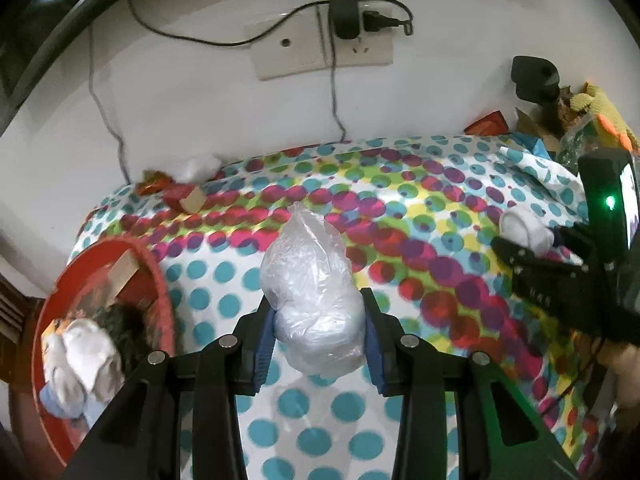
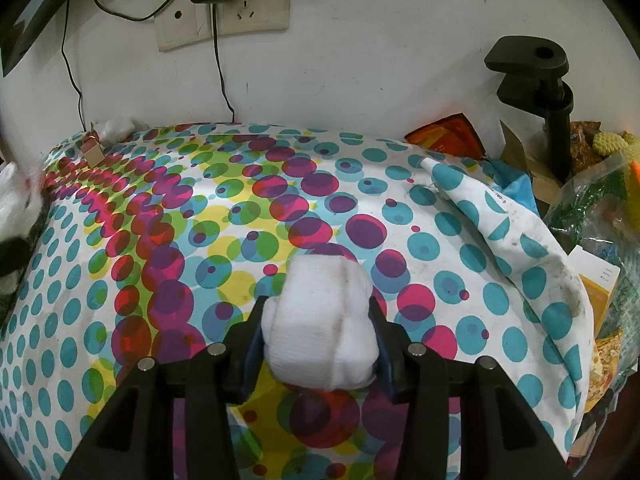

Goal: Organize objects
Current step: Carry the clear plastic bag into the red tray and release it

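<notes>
My left gripper (image 1: 318, 320) is shut on a crumpled clear plastic bag (image 1: 308, 280) and holds it over the polka-dot tablecloth (image 1: 420, 240). A red basket (image 1: 160, 276) with white cloth and dark items inside stands at the left. My right gripper (image 2: 318, 332) is shut on a rolled white sock (image 2: 324, 320) above the cloth. The right gripper with the sock also shows in the left wrist view (image 1: 524, 232) at the right.
A small wooden block and red wrappers (image 1: 184, 196) lie at the back left by the wall. Cables hang from wall sockets (image 1: 320, 48). A black clamp stand (image 2: 556, 120), snack bags and a yellow toy (image 2: 608, 144) crowd the right side. A cloth fold (image 2: 500, 232) rises at right.
</notes>
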### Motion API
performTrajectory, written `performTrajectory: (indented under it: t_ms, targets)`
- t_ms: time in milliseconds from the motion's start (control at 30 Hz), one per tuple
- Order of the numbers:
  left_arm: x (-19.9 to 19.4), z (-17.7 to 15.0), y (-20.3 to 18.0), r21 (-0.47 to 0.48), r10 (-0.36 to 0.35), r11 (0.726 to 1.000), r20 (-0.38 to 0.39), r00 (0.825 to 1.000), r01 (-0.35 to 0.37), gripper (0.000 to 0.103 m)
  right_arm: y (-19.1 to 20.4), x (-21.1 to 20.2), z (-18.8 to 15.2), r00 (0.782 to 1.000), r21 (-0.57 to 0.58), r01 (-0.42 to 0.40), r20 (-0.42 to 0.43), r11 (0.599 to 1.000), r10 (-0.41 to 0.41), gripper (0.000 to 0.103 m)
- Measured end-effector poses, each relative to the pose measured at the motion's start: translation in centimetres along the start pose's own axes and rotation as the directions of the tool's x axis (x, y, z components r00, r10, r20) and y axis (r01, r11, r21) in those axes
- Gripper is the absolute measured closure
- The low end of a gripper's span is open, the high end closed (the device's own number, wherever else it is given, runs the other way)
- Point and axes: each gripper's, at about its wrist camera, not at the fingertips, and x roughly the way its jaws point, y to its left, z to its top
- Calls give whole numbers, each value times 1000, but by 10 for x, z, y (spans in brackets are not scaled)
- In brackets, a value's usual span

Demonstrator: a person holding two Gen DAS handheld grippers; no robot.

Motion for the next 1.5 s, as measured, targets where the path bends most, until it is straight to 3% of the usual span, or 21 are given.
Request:
performTrajectory:
  t_ms: [633,1100,1400,1500]
  targets:
    - [-42,-46,100,-101,103,990,-1,995,-103,67,2,0,1,1000,-2,14,0,1000,-14,57]
    - [-38,-65,204,-251,234,938,-55,971,-240,66,1,0,0,1000,-2,25,0,1000,-25,56]
    - [-16,-70,247,-318,245,910,-100,964,-264,66,-3,-3,-2,999,-9,40,2,999,-40,56]
    - [-12,-68,258,-346,213,908,-99,972,-234,66,3,-1,0,999,-8,41,2,999,-41,56]
